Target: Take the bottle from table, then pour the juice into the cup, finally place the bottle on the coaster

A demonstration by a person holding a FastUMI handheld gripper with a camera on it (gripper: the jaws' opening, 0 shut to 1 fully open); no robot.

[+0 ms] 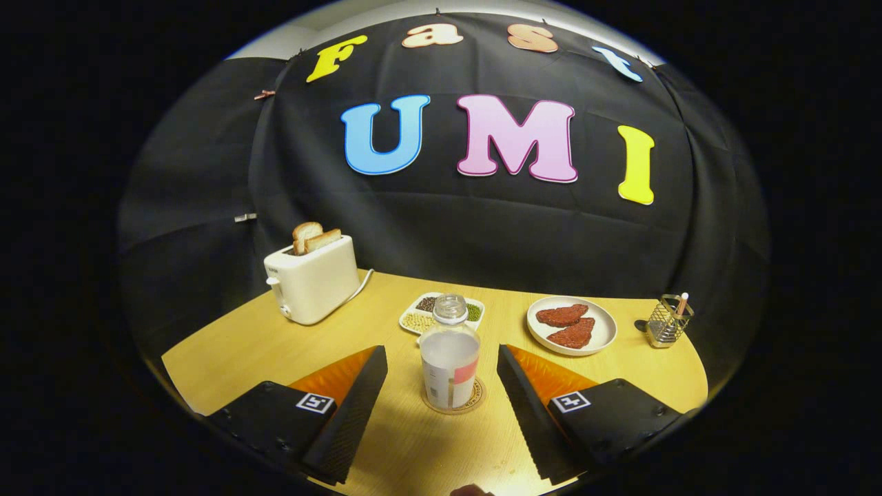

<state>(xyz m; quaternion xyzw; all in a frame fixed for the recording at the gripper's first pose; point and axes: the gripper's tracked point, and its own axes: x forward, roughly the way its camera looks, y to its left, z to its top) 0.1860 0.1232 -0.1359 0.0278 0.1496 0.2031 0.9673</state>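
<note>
Your gripper (441, 386) is wide open, holding nothing; low in the middle, the bottle (450, 365) stands on the coaster (475, 401).

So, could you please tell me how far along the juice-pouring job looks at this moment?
It looks close to finished. Done: the bottle stands upright on the coaster, uncapped. In hand: nothing; the gripper is open, its fingers apart on either side of the bottle, not touching it. Left: apparently only drawing back. I cannot confirm the pouring from this view.
</note>
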